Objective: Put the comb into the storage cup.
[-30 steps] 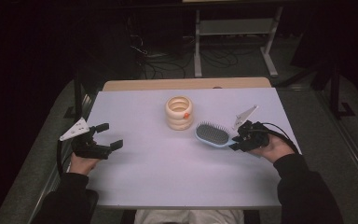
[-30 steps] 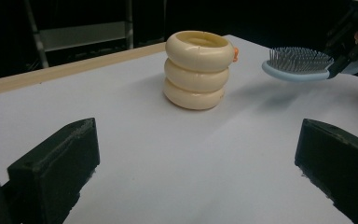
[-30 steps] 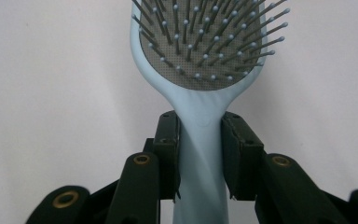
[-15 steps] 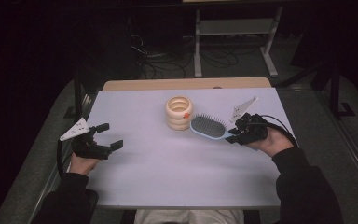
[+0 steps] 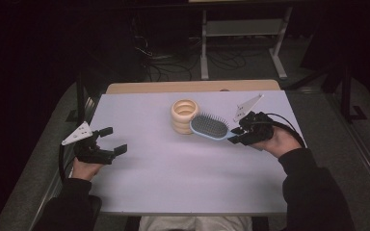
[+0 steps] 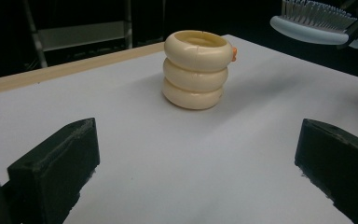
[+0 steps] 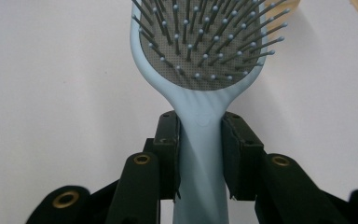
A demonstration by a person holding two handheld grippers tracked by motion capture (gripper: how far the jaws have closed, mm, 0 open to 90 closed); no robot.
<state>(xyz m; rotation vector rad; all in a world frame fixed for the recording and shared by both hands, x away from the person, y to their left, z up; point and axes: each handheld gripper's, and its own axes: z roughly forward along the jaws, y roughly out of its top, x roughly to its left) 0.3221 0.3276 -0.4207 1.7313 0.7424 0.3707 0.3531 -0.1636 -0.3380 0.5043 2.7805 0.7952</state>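
Right jaws: closed on the pale blue handle of the hairbrush [image 7: 200, 140], which is clamped between both pads of the right gripper [image 5: 241, 134].
Left jaws: held wide apart on the left gripper [image 5: 113, 140], with nothing gripped or touched.
Hairbrush: held above the counter [image 5: 173, 183], bristles up, its head just beside the ringed holder.
Ringed holder [image 5: 184, 115]: a cream cup of three stacked rings is seen upright on the counter; its contents cannot be told.
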